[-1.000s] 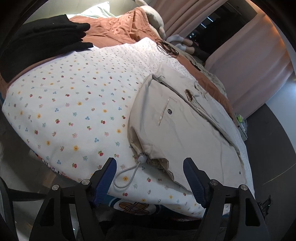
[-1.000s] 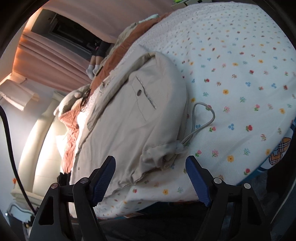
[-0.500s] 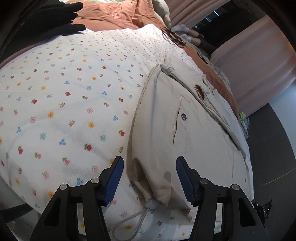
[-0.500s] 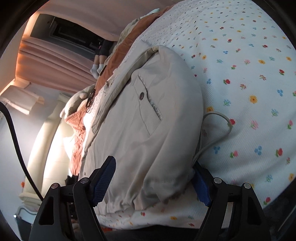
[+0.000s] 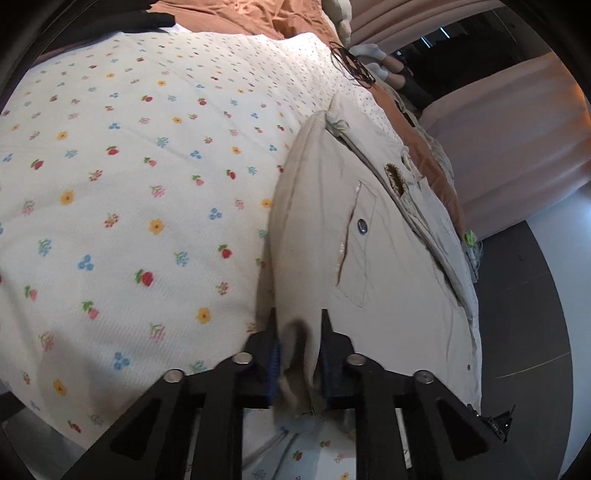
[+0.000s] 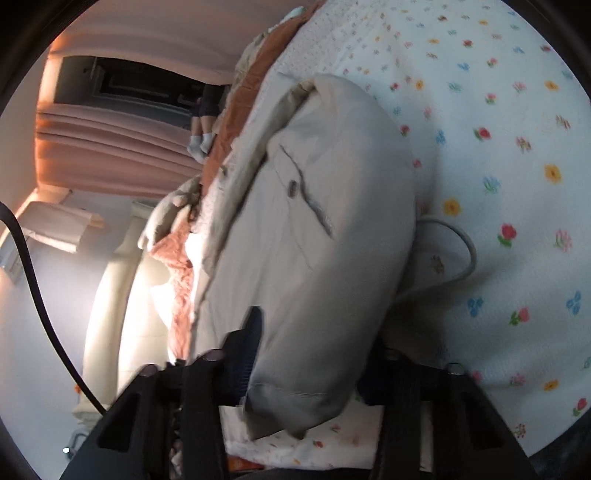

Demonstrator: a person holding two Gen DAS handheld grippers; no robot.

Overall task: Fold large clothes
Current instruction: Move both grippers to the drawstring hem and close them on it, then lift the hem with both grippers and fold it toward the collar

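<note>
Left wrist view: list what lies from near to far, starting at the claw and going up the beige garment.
Left claw shut on the hem of the beige jacket → pocket snap button → brown-lined collar opening → dark tangled cord → white-socked feet.

Left tongs (image 5: 298, 350): pads mostly buried in the jacket (image 5: 369, 258) hem, only blue slivers show.
Right tongs (image 6: 310, 354): right finger hidden behind the jacket bulge; the view is motion-blurred.
Cord (image 6: 458, 251): its lower end vanishes under the jacket.
Black clothes (image 5: 147, 14): cut off by the top edge.
Person (image 6: 203, 125): only legs and socks show, small and blurred.
</note>
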